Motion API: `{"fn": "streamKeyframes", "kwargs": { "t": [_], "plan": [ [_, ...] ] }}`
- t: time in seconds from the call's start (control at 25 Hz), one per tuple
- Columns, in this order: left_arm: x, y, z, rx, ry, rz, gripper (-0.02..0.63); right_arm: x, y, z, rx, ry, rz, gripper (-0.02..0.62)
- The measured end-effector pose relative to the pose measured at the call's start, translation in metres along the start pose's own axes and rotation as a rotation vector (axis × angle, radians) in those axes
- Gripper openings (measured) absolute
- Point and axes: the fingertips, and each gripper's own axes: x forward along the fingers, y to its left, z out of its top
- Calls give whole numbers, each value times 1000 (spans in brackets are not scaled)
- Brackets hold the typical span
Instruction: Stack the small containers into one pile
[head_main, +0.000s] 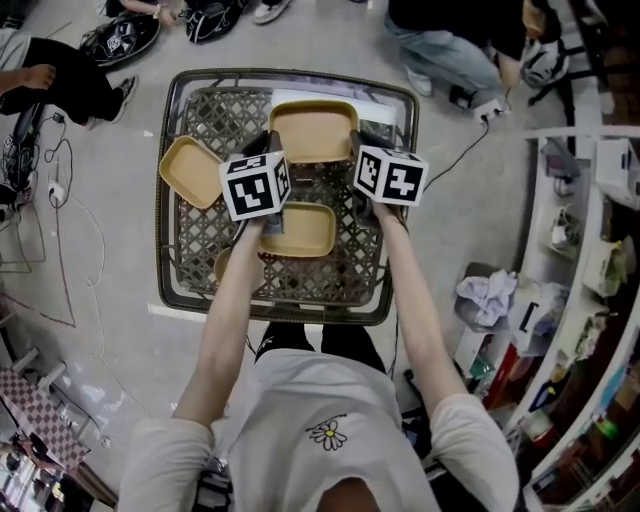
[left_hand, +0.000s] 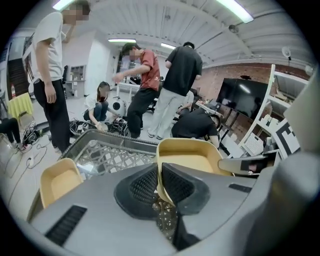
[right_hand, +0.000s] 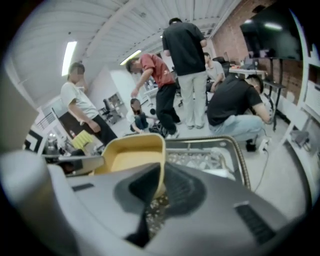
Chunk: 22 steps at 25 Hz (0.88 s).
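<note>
The left gripper (left_hand: 160, 186) is clamped on the left rim of the far container (head_main: 313, 130), and the right gripper (right_hand: 162, 185) on its right rim, at the basket's (head_main: 200, 245) far side. A left container (head_main: 192, 170) and a near container (head_main: 300, 230) lie in the basket too.

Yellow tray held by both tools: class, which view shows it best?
Head view: nearly the whole tray shows from above, with both gripped side rims. Each gripper view shows only its inside and one clamped rim.

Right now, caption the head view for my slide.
Left gripper and right gripper clamp one tan container's opposite rims over the basket.
</note>
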Motion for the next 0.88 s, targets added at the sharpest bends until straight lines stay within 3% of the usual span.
{"fn": "streamKeyframes", "kwargs": {
  "t": [0.6, 0.88],
  "plan": [
    [-153, -45, 27, 151, -147, -32, 38, -166, 63, -11, 68, -196, -77, 43],
    [-195, -50, 20, 184, -176, -29, 38, -201, 82, -28, 77, -219, -67, 43]
  ]
}}
